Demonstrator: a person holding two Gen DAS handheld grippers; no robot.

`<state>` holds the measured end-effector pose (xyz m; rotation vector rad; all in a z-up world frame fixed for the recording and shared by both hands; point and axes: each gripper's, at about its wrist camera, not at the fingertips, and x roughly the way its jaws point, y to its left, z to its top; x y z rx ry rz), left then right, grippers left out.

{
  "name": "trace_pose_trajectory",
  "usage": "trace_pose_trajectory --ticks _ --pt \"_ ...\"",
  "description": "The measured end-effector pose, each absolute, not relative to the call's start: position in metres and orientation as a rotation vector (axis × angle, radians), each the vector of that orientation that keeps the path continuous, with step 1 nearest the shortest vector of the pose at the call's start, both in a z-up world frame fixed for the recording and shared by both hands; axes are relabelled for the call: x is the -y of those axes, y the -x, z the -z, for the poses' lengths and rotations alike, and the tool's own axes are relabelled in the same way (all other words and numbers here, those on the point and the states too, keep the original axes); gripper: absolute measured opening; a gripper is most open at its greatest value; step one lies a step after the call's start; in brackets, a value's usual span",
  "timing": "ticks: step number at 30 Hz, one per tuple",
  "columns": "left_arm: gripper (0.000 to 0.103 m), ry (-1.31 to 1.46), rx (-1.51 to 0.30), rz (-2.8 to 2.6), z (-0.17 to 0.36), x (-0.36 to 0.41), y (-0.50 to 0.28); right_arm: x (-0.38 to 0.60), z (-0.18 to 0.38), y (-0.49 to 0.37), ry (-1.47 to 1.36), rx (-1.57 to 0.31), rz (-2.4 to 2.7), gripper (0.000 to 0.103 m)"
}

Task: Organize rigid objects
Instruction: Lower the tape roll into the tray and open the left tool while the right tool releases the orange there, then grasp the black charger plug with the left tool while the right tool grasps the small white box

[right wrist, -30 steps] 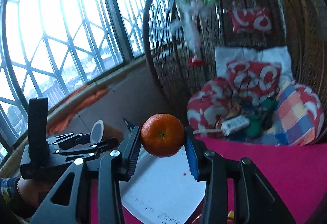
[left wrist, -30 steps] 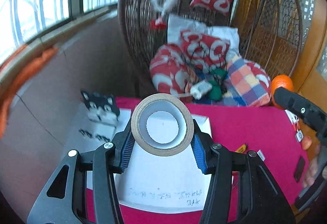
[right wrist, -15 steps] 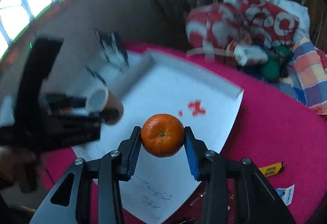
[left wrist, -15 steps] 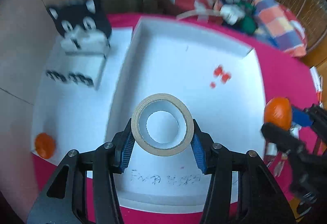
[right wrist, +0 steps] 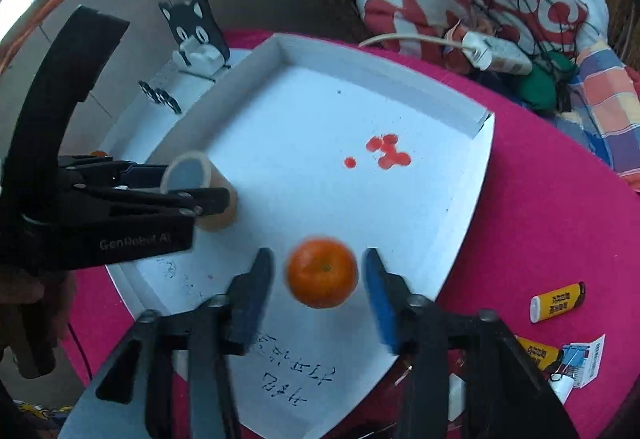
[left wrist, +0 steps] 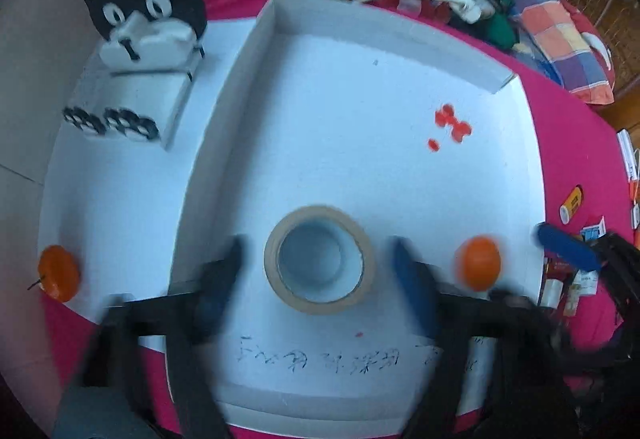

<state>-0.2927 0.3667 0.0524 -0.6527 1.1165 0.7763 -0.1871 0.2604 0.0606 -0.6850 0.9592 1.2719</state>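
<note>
From the left wrist, the left tool (left wrist: 316, 271) has just been opening: its jaws stand wide, clear of the tape roll (left wrist: 319, 265), which sits between them on the floor of the white tray (left wrist: 360, 111), toward its near edge where the handwriting is. That item looks delivered. Right of the roll in the same tray lies the orange (left wrist: 478, 267), with the right tool's blue pad beside it. Outside the tray, on the white sheet to its left, a second orange (left wrist: 59, 272) and a cat-shaped box (left wrist: 140, 31) remain, perhaps still to be sorted. From the right wrist, the right tool (right wrist: 320, 291) has also just been opening; its pads stand apart from the orange (right wrist: 322, 273), which is blurred, so whether it rests on the tray (right wrist: 400, 211) yet is unclear. On the red desk (right wrist: 540, 219) right of the tray lie a yellow lighter (right wrist: 558, 302) and small packets. Red spots (right wrist: 386, 155) mark the tray floor; nothing blocks either tool's withdrawal.
</note>
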Motion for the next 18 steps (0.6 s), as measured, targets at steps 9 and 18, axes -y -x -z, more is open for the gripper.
trace_pose_trajectory --ticks 9,18 --pt "0.103 0.582 -0.973 -0.819 -0.087 -0.341 0.291 -0.235 -0.084 0.181 0.655 -0.841 -1.266 0.103" --pt "0.103 0.475 -0.987 -0.658 -0.096 -0.275 0.237 -0.163 -0.104 0.094 0.476 -0.860 -1.089 0.103"
